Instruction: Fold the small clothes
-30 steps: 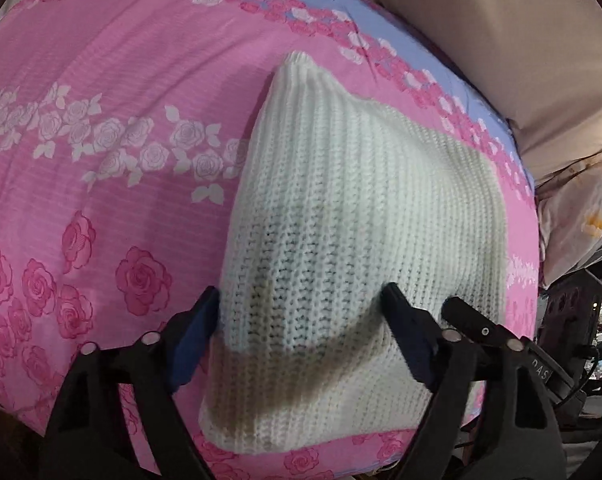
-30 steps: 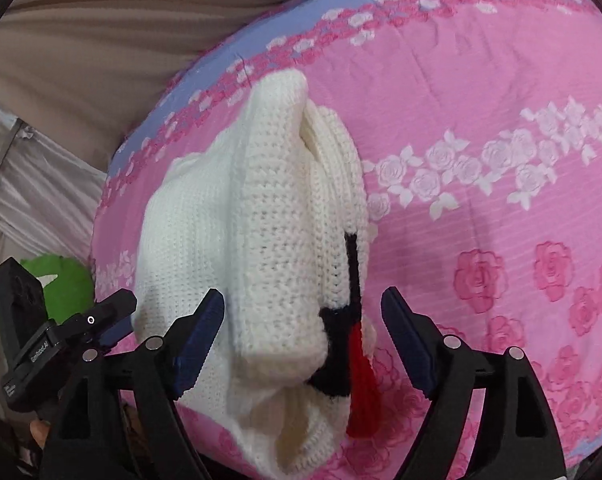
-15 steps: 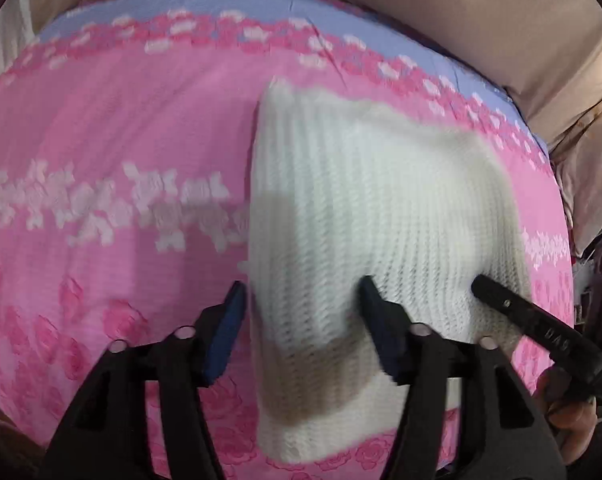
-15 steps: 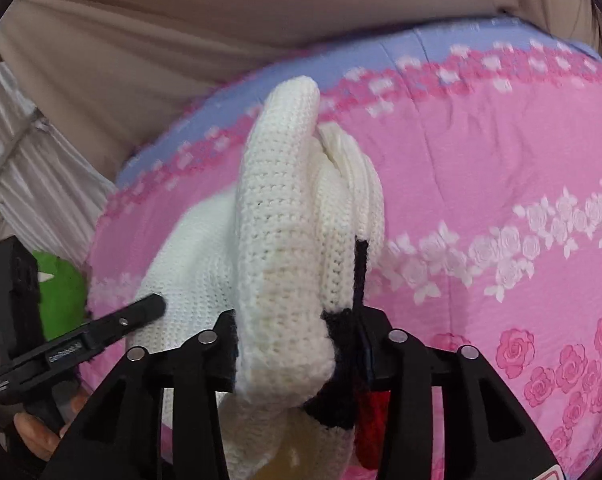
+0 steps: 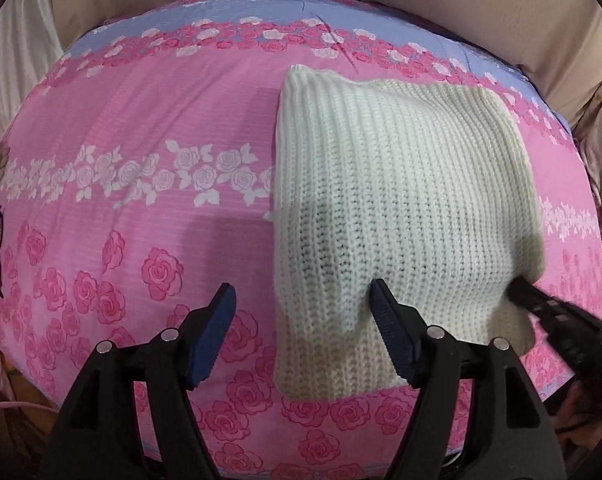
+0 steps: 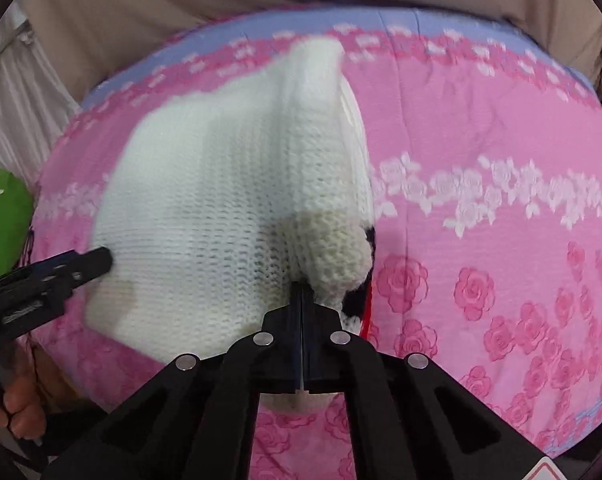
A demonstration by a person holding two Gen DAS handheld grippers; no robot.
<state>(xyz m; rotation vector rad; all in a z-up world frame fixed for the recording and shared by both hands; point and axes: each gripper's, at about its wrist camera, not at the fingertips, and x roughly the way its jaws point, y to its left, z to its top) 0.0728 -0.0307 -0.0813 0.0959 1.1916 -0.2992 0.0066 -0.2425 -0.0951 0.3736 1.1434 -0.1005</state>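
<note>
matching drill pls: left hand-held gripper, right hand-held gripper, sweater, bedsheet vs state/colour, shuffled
Column 1:
1. left hand-held gripper
2. right hand-held gripper
3. sweater
4. bedsheet

Column 2:
A. pink with a rose print
B. jaws shut, pinching the knit edge
C. white knit, folded, lying on the bed
D. jaws opening, one finger against the knit, nothing clamped

Pairs: 1-D, 2-B, 3-C, 4-A
</note>
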